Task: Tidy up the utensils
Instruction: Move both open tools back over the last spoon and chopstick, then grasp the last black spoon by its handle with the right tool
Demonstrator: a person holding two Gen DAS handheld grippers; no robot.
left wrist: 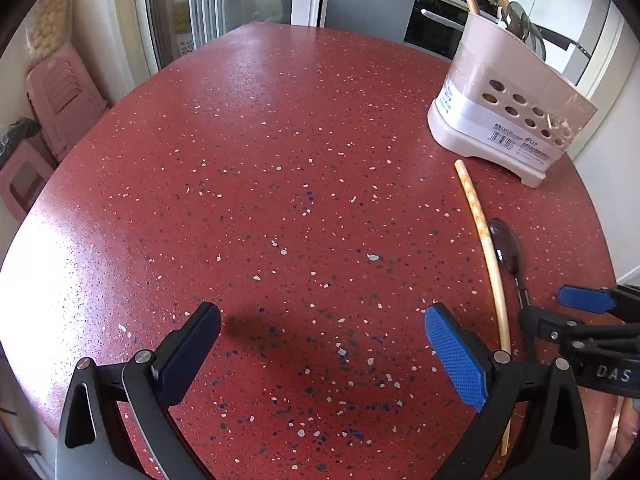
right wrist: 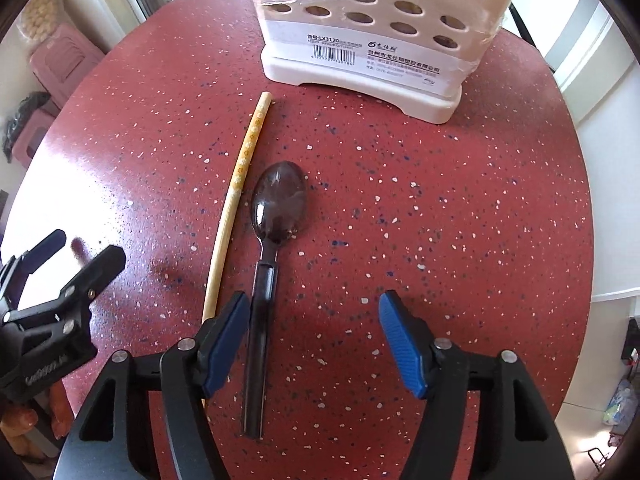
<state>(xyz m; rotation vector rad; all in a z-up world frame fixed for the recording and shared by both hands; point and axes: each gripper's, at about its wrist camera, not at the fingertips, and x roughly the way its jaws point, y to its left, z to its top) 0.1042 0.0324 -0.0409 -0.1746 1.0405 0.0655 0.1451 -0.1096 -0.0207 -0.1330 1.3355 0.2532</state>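
I see one spoon [right wrist: 279,200] lying flat on the red speckled table [right wrist: 440,208], its bowl dark brown and glossy with a bright glint on it, bowl end toward the holder and its long, dark, flat handle running back toward me. From the right wrist camera the handle lies just beside the inner face of my right gripper's [right wrist: 314,336] left finger, inside the gap; I cannot tell whether the pad touches it. That gripper's jaws stand apart, with nothing clamped between the blue pads and the right pad well clear of the spoon. Just to the left of the spoon lies one chopstick [right wrist: 236,196], pale bamboo colour, with a band of small orange-and-white flower marks along the half toward the holder; it runs nearly parallel to the spoon and passes outside the left finger. Beyond both stands one utensil holder [right wrist: 360,40], a cream plastic box with two rows of round holes in its front wall and a white label with a barcode and printed text, on a wider base. In the left wrist view I count roughly four utensils standing in the holder [left wrist: 508,92]: two with wooden handles and some metal pieces I cannot make out. My left gripper [left wrist: 320,344] hangs over bare table, well left of the chopstick [left wrist: 486,252] and spoon [left wrist: 508,248], jaws wide apart and empty. So: one spoon, one chopstick and one holder on the table.
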